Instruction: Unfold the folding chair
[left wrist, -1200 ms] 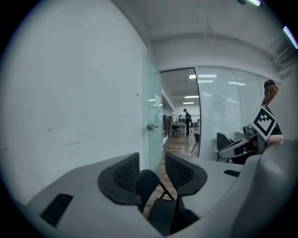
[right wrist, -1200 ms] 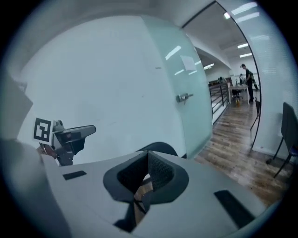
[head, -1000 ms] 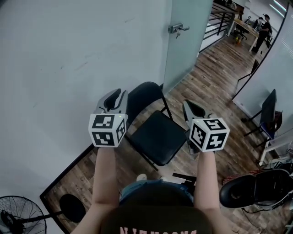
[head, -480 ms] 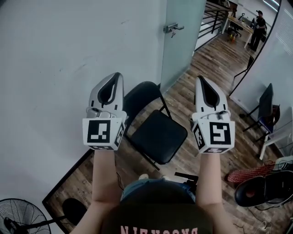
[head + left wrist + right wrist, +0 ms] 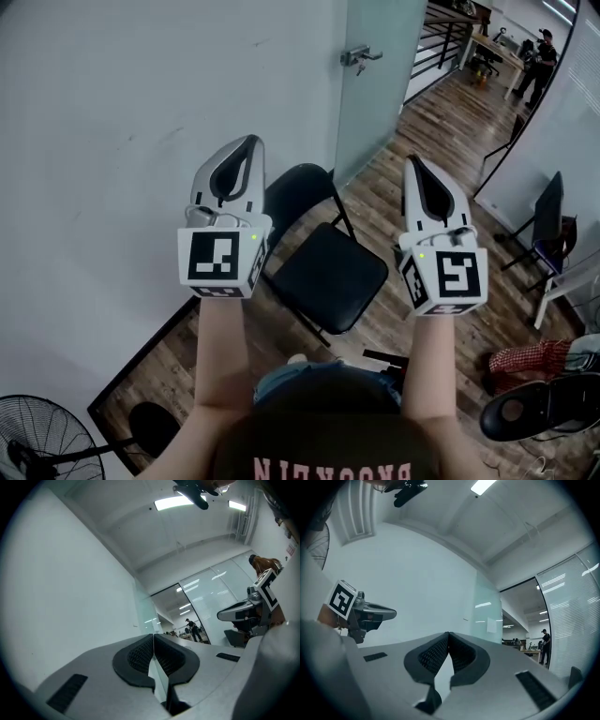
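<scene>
A black folding chair [image 5: 322,265] stands unfolded on the wooden floor against the white wall, seat flat and backrest upright. My left gripper [image 5: 250,141] hovers high above the chair's left side, jaws shut with nothing between them. My right gripper [image 5: 411,161] is raised above the chair's right side, also shut and empty. Both point slightly upward, away from the chair. In the left gripper view the left gripper [image 5: 153,635] faces the wall and a glass partition, and the right gripper [image 5: 253,609] shows at the right. In the right gripper view the right gripper [image 5: 448,633] shows closed pads.
A glass door [image 5: 375,75] with a metal handle stands behind the chair. A floor fan [image 5: 37,441] is at the lower left. Another black chair [image 5: 548,230] and a dark round seat [image 5: 539,403] are at the right. A person [image 5: 537,56] stands far off by desks.
Both grippers have risen from seat level beside the chair to well above it and tilted upward. The chair has stayed in place, unfolded.
</scene>
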Motion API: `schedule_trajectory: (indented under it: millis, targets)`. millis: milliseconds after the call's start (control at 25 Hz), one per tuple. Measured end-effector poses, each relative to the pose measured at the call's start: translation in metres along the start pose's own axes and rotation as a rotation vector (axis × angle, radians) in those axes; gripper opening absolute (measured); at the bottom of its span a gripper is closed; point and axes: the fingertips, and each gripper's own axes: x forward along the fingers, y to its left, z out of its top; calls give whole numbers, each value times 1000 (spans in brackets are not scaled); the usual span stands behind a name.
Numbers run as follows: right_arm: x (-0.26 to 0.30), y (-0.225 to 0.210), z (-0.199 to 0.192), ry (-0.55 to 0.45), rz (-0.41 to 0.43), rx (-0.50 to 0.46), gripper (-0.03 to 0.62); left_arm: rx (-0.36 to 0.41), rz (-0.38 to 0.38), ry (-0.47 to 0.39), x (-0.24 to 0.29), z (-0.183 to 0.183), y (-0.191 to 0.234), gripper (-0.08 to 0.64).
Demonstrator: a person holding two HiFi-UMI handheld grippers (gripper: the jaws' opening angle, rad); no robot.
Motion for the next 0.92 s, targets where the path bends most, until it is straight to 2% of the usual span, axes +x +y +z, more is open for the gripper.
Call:
schedule_trajectory:
  millis: [320, 920]
  targets:
    - [-2, -4, 0, 5, 5, -18, -1, -3, -11, 30, 2, -1, -2, 3]
    - [-6, -3, 7, -5, 17, -33, 0, 7, -21, 29, 2, 4, -8, 3]
